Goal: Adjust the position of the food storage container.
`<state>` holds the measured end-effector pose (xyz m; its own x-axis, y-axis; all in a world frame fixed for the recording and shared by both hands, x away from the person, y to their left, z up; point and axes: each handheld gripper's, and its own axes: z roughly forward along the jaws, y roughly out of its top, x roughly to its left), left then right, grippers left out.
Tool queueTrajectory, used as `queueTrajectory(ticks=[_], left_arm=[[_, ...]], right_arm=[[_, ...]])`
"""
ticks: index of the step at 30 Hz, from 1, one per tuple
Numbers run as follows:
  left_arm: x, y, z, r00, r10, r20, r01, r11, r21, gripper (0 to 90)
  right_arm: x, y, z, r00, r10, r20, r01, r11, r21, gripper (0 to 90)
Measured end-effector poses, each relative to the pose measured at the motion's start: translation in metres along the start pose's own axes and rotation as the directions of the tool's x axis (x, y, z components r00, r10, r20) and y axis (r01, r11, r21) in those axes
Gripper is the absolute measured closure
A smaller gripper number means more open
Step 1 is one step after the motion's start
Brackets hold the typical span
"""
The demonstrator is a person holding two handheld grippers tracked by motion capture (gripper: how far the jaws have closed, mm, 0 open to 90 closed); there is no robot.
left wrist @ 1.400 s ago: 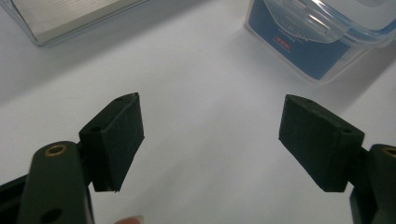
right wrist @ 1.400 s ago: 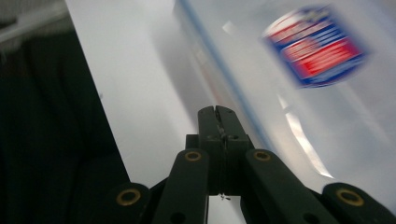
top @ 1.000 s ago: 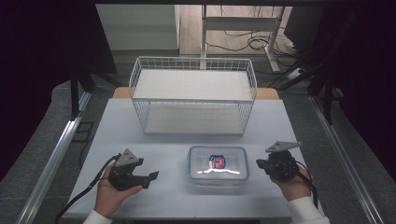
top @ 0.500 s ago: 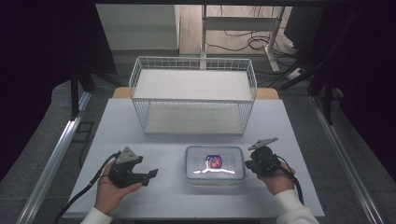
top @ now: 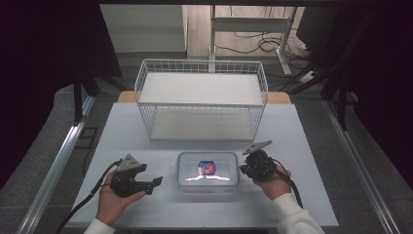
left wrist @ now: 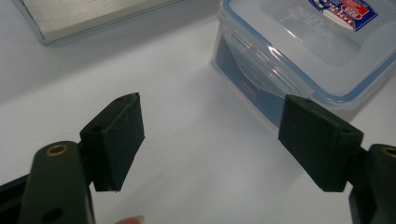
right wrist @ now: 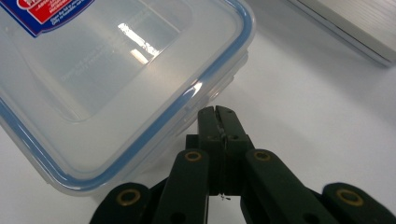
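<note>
1. The clear plastic container [top: 208, 169], with a blue-sealed lid and a red-and-blue label, sits flat on the white tabletop [top: 302, 146], near the front edge and between the two hands. Its lid is on; the latch flaps look folded down, but whether they are locked cannot be told.
2. The right tool [top: 246, 169] has its jaws pressed together with nothing between them. In the right gripper view the closed tips [right wrist: 218, 116] sit just beside the side latch of the container, low against the lid's rim. Whether they touch the flap cannot be told.
3. Judgement: jaws closed to a narrow point suit prying or pushing a latch, not grasping, so the work in hand is probably unclipping that side of the lid.
4. The left tool [top: 157, 182] is spread, holding nothing. The left gripper view shows both pads [left wrist: 119, 140] apart over bare tabletop, with the near corner of the container beyond the far pad and not between them.
5. Judgement: the left tool waits beside the box, likely ready to steady it or work the opposite latch.
6. A white wire basket [top: 202, 100] stands behind the container, well apart, nothing visible in it; its role is not evident.
7. Risk: a light box may slide under a one-sided push.
</note>
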<state>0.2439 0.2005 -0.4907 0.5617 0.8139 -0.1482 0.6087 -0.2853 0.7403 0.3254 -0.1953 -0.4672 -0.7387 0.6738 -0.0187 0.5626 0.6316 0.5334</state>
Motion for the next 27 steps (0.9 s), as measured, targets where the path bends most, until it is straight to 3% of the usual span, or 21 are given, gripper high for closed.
queueTrajectory(ticks=[10, 17, 22, 24, 26, 27], left_arm=[[0.003, 0.0, -0.001, 0.9998, -0.02, 0.001, 0.02, 0.9997, -0.015, 22.0], [0.001, 0.001, -0.006, 0.999, -0.044, 0.007, 0.045, 0.9983, -0.037, 22.0], [-0.002, 0.002, -0.006, 0.9997, -0.024, 0.002, 0.024, 0.9989, -0.04, 22.4], [-0.003, 0.002, -0.005, 0.9998, -0.018, 0.003, 0.018, 0.9993, -0.033, 22.4], [-0.003, 0.002, -0.005, 0.9999, -0.017, -0.001, 0.017, 0.9993, -0.033, 22.4], [-0.002, 0.002, -0.006, 0.9998, -0.021, 0.0, 0.021, 0.9991, -0.038, 22.4]], right_arm=[[0.01, 0.009, 0.01, 0.9987, -0.038, -0.034, 0.038, 0.999, 0.006, 89.1], [0.003, -0.004, -0.009, 0.9997, 0.008, 0.023, -0.005, 0.995, -0.095, 89.1], [0.0, -0.025, -0.034, 0.9983, 0.059, 0.0, -0.057, 0.976, -0.209, 88.2], [-0.001, -0.032, -0.04, 0.9961, 0.079, -0.04, -0.087, 0.961, -0.264, 69.8], [-0.004, -0.037, -0.044, 0.9914, 0.123, -0.046, -0.131, 0.935, -0.328, 46.1], [-0.006, -0.038, -0.045, 0.9878, 0.145, -0.057, -0.156, 0.922, -0.354, 39.9]])
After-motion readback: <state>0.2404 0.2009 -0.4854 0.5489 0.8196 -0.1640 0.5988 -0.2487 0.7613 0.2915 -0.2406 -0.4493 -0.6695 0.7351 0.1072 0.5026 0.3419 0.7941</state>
